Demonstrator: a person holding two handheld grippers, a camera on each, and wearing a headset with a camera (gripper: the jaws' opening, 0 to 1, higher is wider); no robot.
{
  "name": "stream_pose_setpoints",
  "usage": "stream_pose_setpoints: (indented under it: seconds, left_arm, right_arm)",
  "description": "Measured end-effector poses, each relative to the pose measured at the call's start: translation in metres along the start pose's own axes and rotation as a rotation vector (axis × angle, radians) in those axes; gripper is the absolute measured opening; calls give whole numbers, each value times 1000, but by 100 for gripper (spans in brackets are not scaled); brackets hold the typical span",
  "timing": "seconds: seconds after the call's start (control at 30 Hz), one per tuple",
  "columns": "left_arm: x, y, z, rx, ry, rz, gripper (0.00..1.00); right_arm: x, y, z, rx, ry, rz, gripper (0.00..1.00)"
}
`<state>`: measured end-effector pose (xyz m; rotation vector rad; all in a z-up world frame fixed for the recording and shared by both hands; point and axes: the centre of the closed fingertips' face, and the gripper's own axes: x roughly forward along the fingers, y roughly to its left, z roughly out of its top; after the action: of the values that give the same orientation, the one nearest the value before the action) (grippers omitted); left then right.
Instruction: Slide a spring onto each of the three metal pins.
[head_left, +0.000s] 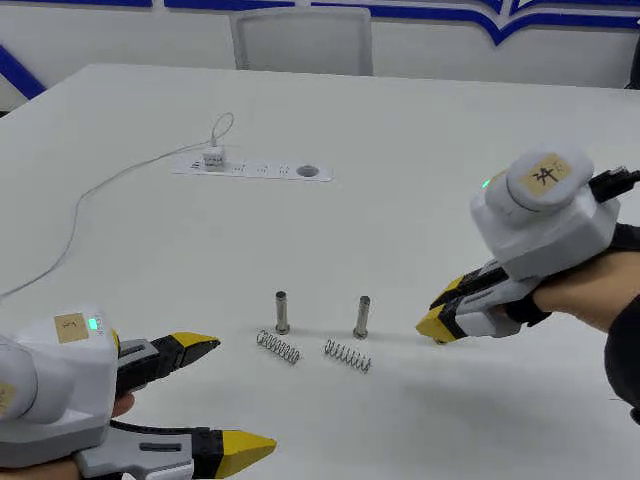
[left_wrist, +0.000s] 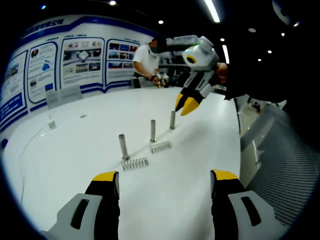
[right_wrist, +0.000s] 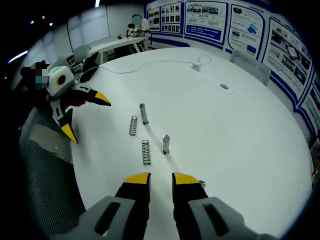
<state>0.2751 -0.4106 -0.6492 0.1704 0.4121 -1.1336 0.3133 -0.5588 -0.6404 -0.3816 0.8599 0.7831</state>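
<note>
Left gripper (head_left: 243, 392) jaws wide apart; two springs (head_left: 278, 346) lie ahead, beside two upright pins (head_left: 282, 312). Right gripper (head_left: 437, 326) jaws nearly together (slim gap, nothing between), third pin (left_wrist: 172, 120) beside its tips.

Headset above — opposed gripper views, pins (head_left: 282, 312) shared

Left pin (head_left: 282, 312) and right pin (head_left: 362, 316) upright; left spring (head_left: 278, 346), right spring (head_left: 347, 355) lie beside.

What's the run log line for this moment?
left gripper open, empty | right gripper narrowly open near far pin | two springs lying on table beside two bare pins
</note>
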Motion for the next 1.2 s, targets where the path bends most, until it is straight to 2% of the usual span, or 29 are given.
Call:
stream_pose_setpoints:
  seconds: [0.2,0.53,0.87,1.2]
  left_arm:
    - [1,-2,-1,3,8,-6,76]
    - [2,-2,-4,-3,16,-10,76]
    - [2,0,-6,-10,21,-5,76]
    - [2,1,-7,-19,26,-3,75]
  right_arm:
    - [26,16,-3,-12,13,51,17]
    - [54,21,-9,-3,26,77,16]
    - [68,21,-12,-4,36,85,16]
    - [75,21,-17,-14,45,88,12]
